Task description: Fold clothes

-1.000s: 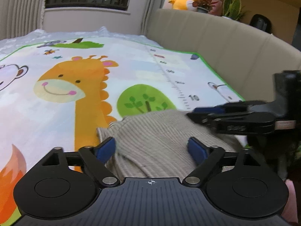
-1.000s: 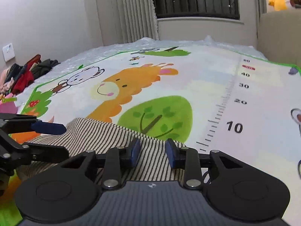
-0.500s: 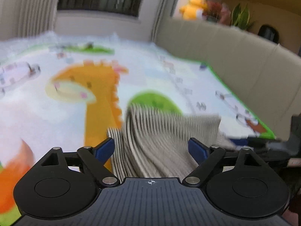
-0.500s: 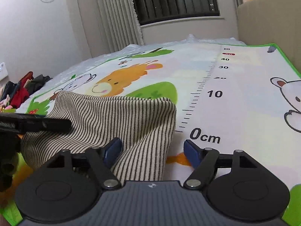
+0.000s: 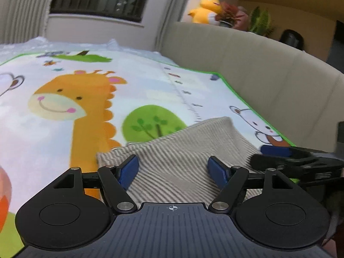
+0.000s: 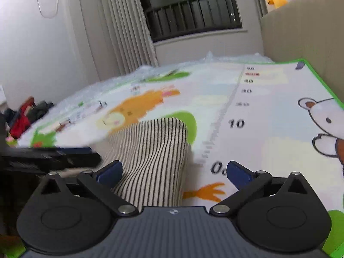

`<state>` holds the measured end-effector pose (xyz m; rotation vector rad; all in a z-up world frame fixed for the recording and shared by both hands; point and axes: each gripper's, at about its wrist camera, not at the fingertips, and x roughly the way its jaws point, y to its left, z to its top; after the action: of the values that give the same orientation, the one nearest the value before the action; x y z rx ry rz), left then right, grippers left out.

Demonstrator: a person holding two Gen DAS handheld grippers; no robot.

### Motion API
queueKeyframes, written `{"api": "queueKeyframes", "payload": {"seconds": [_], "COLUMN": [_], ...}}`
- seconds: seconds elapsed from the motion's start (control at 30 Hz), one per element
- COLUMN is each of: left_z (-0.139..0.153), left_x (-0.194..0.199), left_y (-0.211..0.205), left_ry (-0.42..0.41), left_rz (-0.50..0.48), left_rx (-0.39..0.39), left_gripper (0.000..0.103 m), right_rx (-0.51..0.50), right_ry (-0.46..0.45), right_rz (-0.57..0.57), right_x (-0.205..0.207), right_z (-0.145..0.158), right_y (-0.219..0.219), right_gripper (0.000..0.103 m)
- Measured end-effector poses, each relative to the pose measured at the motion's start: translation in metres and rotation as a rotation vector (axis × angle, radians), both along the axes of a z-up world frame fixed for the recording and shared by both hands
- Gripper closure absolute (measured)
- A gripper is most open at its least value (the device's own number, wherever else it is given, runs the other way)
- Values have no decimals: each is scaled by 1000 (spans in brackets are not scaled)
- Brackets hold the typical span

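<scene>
A beige garment with thin dark stripes (image 5: pixel 185 154) lies folded in a small bundle on the cartoon play mat (image 5: pixel 64 129). My left gripper (image 5: pixel 174 171) is open, its blue pads apart over the near part of the garment. My right gripper (image 6: pixel 174 173) is open too, just above the garment's right edge (image 6: pixel 154 154). The right gripper's fingers (image 5: pixel 279 152) show at the right of the left wrist view. The left gripper's fingers (image 6: pixel 64 154) show at the left of the right wrist view.
A beige padded sofa back (image 5: pixel 258 71) borders the mat on the right, with a yellow plush duck (image 5: pixel 204 10) and potted plants on its ledge. A pile of other clothes (image 6: pixel 23 118) lies at the far left. A curtain and window are behind.
My right gripper opened and let go of the striped garment, then drew back. The garment now lies more bunched and folded. My left gripper stayed open.
</scene>
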<state>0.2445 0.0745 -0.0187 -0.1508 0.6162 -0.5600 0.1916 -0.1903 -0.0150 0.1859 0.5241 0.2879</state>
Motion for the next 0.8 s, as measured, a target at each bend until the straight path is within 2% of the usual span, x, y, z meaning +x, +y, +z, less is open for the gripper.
{"api": "queueKeyframes", "payload": {"seconds": [0.17,0.27,0.37,0.8], "left_z": [-5,-7,-9,-12], "left_x": [7,0,-7,-9], "left_y": [5,-3,-13,-8], "left_ry": [26,-10,-56,-45], "left_rz": [8,-8,-26,-31], "left_rx": [-8,51,120,76], "left_gripper": [22,17,13,10], "right_rx": [27,-1,67,167], "right_ry": [-3,56,113,183], "right_rz": [-14,-31,-38,-43], "right_x": [-4,4,10,9], "right_z": [-1,-17,-26,-31], "right_y": [11,21,13,5], "right_gripper": [0,0,0,0]}}
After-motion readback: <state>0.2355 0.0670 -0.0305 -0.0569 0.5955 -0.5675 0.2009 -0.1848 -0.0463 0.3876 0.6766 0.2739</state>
